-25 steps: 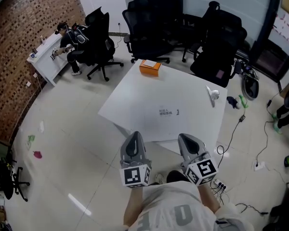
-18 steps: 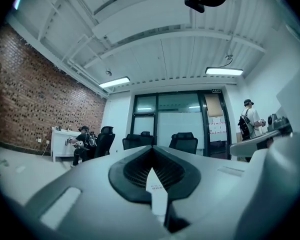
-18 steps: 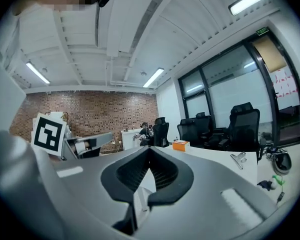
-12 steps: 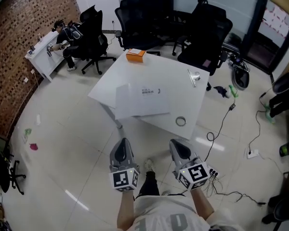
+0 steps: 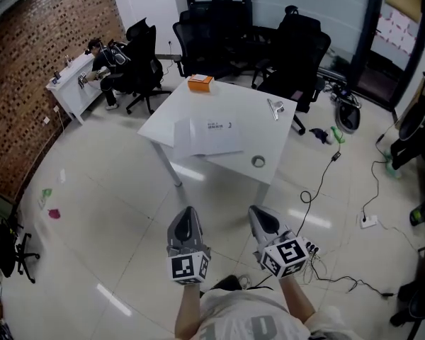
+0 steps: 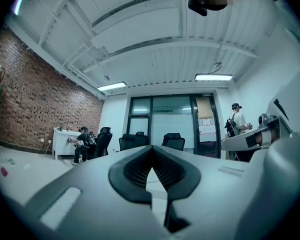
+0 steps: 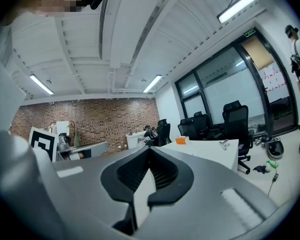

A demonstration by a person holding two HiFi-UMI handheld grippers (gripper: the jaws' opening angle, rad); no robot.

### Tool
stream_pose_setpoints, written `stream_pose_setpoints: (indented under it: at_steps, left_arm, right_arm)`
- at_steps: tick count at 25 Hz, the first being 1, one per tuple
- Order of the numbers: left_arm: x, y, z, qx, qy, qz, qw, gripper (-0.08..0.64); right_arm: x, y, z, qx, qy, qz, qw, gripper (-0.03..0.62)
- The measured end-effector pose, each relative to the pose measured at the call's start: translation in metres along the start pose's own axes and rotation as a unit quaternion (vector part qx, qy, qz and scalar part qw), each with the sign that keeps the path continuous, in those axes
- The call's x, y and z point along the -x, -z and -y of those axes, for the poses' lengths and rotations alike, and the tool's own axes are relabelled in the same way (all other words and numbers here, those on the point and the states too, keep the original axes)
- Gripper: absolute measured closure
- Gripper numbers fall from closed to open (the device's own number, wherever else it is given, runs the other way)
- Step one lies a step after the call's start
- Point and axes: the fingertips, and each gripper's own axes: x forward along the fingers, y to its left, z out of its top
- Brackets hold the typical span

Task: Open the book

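Note:
A white closed book (image 5: 215,136) with a small line of print on its cover lies near the front edge of the white table (image 5: 248,122), far ahead of me in the head view. My left gripper (image 5: 186,214) and right gripper (image 5: 259,215) hang side by side over the floor, well short of the table. Both point level towards it. The left gripper (image 6: 151,150) has its jaws together with nothing between them. The right gripper (image 7: 149,153) stands the same way, and beyond it the table (image 7: 210,149) shows at a distance.
On the table lie an orange box (image 5: 200,83), a tape roll (image 5: 258,161) and a metal clip (image 5: 275,108). Black office chairs (image 5: 219,34) crowd behind it. A person (image 5: 105,57) sits at a white desk on the left. Cables (image 5: 319,190) trail across the floor on the right.
The table has shrunk and slid away in the head view: both grippers have drawn back from it together, over open floor. Their jaws have stayed together.

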Motion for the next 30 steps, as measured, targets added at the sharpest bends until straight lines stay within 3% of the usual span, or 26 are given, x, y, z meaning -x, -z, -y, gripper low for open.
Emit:
stream_pose_setpoints:
  at_steps: [4, 9, 16, 30]
  left_arm:
    - [0.016, -0.01, 0.012, 0.008, 0.028, -0.005, 0.9996, 0.546]
    - [0.027, -0.013, 0.012, 0.003, 0.034, -0.005, 0.9994, 0.546]
    - [0.033, -0.013, 0.008, 0.002, 0.037, -0.006, 0.9993, 0.546]
    - [0.027, -0.009, 0.011, 0.011, 0.036, -0.007, 0.9993, 0.546]
  right_arm:
    - [0.013, -0.008, -0.01, -0.03, 0.011, 0.007, 0.999, 0.589]
    - [0.018, -0.005, -0.03, -0.073, 0.001, 0.011, 0.997, 0.591]
    - [0.025, 0.005, -0.044, -0.073, 0.001, 0.004, 0.997, 0.591]
    - [0.027, 0.004, -0.031, -0.086, 0.011, 0.003, 0.996, 0.591]
